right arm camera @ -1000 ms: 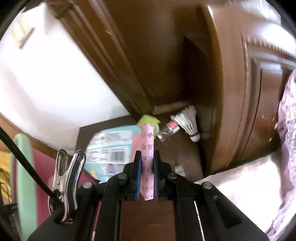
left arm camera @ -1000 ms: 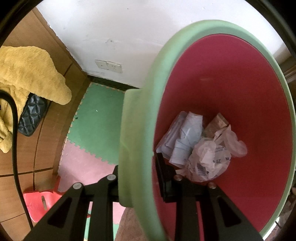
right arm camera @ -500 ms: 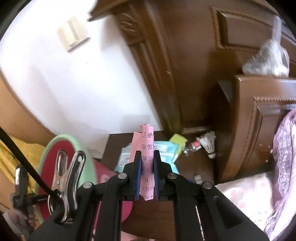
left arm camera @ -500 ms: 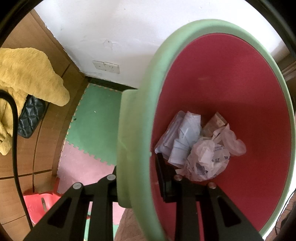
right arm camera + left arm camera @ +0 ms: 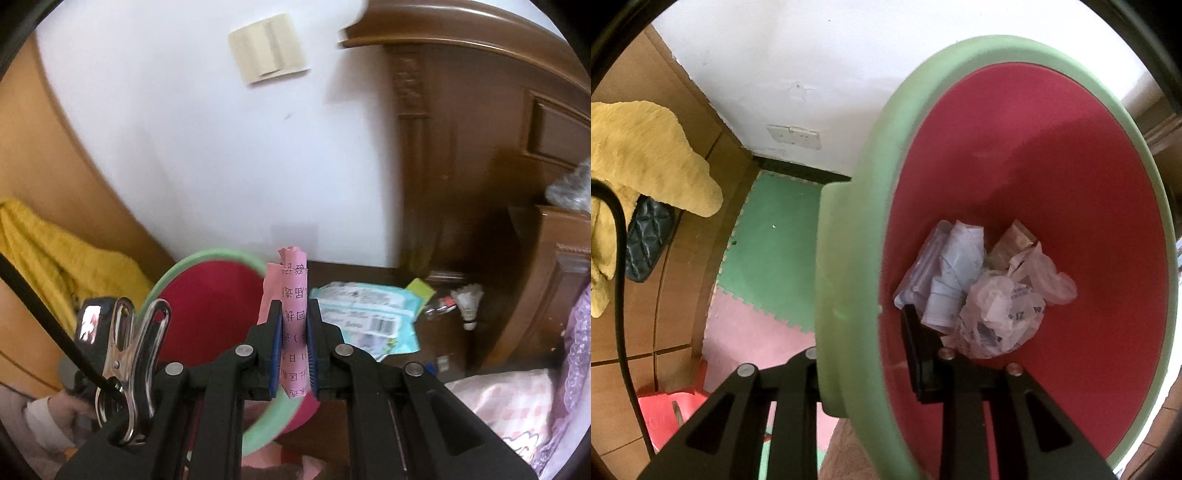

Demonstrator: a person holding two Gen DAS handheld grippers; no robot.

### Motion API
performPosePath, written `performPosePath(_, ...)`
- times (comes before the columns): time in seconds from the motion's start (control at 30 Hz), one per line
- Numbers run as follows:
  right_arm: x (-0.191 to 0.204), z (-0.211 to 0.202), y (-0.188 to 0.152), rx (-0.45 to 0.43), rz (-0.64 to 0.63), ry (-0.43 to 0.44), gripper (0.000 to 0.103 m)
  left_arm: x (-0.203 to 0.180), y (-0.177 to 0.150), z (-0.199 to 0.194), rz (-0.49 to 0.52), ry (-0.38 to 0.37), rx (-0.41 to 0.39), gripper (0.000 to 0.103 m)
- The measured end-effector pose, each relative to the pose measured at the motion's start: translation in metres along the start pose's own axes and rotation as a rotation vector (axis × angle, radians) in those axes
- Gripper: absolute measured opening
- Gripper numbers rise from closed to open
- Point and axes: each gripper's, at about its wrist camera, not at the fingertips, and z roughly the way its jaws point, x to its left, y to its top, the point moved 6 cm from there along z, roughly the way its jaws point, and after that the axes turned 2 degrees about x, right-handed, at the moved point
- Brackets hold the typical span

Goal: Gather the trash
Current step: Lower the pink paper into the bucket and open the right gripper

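Trash — a rolled pink paper slip printed with black characters [image 5: 294,325] — is standing upright, pinched between the right gripper [image 5: 293,332] jaws. Left gripper [image 5: 875,354] jaws are clamping the rim of the red plastic basin with a green rim [image 5: 871,206], lying below-left of the slip — crumpled wrappers [image 5: 982,291] inside.

Left downward; right oblique; basin [image 5: 871,206] shared

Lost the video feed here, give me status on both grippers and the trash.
Left gripper clamped on green bin rim. Right gripper shut on pink paper. Nothing blocking bin.
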Motion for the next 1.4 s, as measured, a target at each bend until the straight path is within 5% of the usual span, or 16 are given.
performPosePath(0.73, 0.056, 0.076, -0.034, 0.275, -0.118, -0.019, 0.013, -0.006, 0.000, 0.000, 0.051, -0.018, -0.010, 0.024)
performPosePath(1.17, 0.058, 0.096, -0.032, 0.293, -0.100, -0.023, 0.014, -0.008, -0.001, -0.001, 0.058, -0.021, -0.008, 0.024)
performPosePath(1.4, 0.055, 0.095, -0.032, 0.277, -0.067, -0.015, 0.032, -0.007, -0.001, -0.001, 0.057, -0.021, -0.009, 0.024)
